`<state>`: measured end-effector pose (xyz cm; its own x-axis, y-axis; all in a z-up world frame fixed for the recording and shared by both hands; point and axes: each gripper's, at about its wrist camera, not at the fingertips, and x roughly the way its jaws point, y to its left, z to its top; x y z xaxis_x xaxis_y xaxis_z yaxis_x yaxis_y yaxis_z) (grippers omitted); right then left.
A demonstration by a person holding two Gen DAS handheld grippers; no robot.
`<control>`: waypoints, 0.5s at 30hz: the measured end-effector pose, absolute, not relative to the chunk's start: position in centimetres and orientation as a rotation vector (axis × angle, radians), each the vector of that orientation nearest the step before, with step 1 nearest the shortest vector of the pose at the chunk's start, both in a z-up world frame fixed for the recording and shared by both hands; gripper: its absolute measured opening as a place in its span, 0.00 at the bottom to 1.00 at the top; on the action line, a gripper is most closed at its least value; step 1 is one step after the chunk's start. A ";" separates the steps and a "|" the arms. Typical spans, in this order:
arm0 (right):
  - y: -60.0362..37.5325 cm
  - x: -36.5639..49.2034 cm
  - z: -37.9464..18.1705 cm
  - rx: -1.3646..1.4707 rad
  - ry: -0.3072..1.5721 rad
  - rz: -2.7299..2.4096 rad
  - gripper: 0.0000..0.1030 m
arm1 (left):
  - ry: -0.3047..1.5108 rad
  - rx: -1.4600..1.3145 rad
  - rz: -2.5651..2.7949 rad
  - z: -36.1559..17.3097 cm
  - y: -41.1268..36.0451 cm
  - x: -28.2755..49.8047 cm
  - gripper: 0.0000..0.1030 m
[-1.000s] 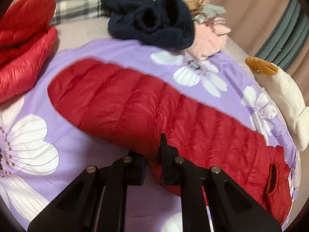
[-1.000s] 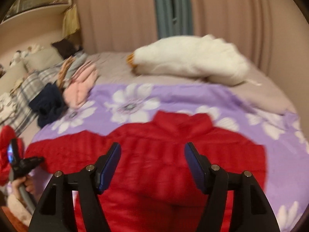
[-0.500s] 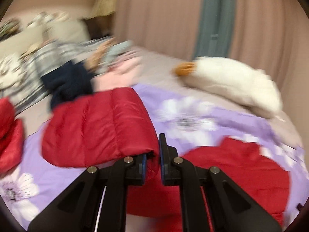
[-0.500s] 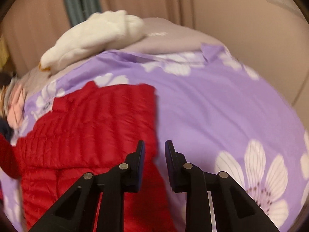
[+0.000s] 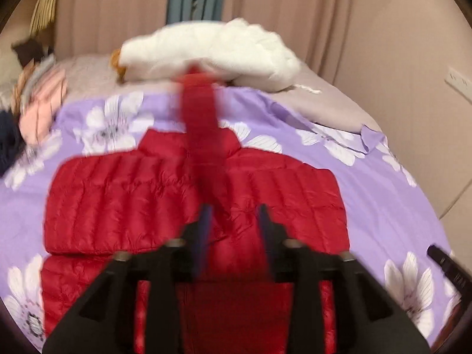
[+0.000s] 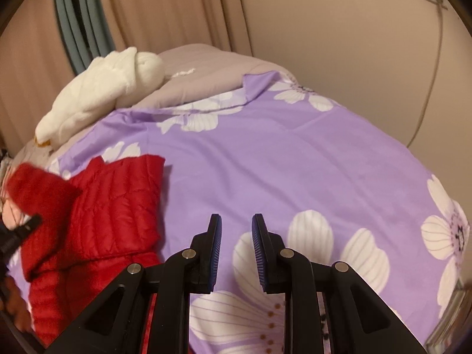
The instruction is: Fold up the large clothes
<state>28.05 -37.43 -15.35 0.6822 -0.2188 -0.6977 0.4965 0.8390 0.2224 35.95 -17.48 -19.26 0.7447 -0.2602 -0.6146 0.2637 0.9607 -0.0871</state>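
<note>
A red quilted down jacket (image 5: pixel 124 203) lies flat on the purple flowered sheet (image 5: pixel 383 194), collar toward the far side. My left gripper (image 5: pixel 234 215) is open above the jacket's middle, and a blurred red sleeve (image 5: pixel 200 118) hangs in the air just ahead of its jaws, apart from them. In the right wrist view the jacket (image 6: pixel 112 206) lies at the left with the sleeve (image 6: pixel 32 185) raised over it. My right gripper (image 6: pixel 236 227) is slightly open and empty over bare sheet (image 6: pixel 265 162) to the right of the jacket.
A white plush toy (image 5: pixel 212 50) lies at the far edge of the bed, seen also in the right wrist view (image 6: pixel 100 88). A pile of pink and dark clothes (image 5: pixel 38 103) sits far left. Curtains and wall stand behind the bed.
My left gripper swung the sleeve over the jacket body and opened, letting it go. My right gripper moved right off the jacket and opened a little.
</note>
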 end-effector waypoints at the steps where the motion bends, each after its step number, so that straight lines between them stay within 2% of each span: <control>1: -37.4 27.9 -15.2 0.425 0.712 -0.412 0.24 | 0.639 0.018 -0.293 -18.9 -17.8 35.1 0.60; 2: -37.3 27.8 -15.0 0.430 0.709 -0.407 0.24 | 0.608 0.022 -0.303 -18.6 -18.0 34.1 0.63; 7: -36.3 27.8 -14.3 0.443 0.698 -0.396 0.24 | 0.547 0.006 -0.278 -16.3 -15.4 32.8 0.63; 11: -34.4 28.3 -13.4 0.432 0.679 -0.359 0.24 | 0.536 -0.032 -0.193 -15.6 -11.9 32.8 0.48; 13: -33.4 29.0 -13.0 0.428 0.672 -0.342 0.24 | 0.554 -0.060 -0.162 -15.5 -9.9 33.3 0.46; 15: -32.2 30.1 -12.7 0.415 0.673 -0.316 0.24 | 0.563 -0.073 -0.118 -15.7 -7.8 33.7 0.38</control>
<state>30.12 -32.22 -12.67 0.7397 -0.1475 -0.6566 0.4107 0.8718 0.2668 33.68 -7.81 -15.69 0.8390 -0.1318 -0.5279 0.0917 0.9906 -0.1015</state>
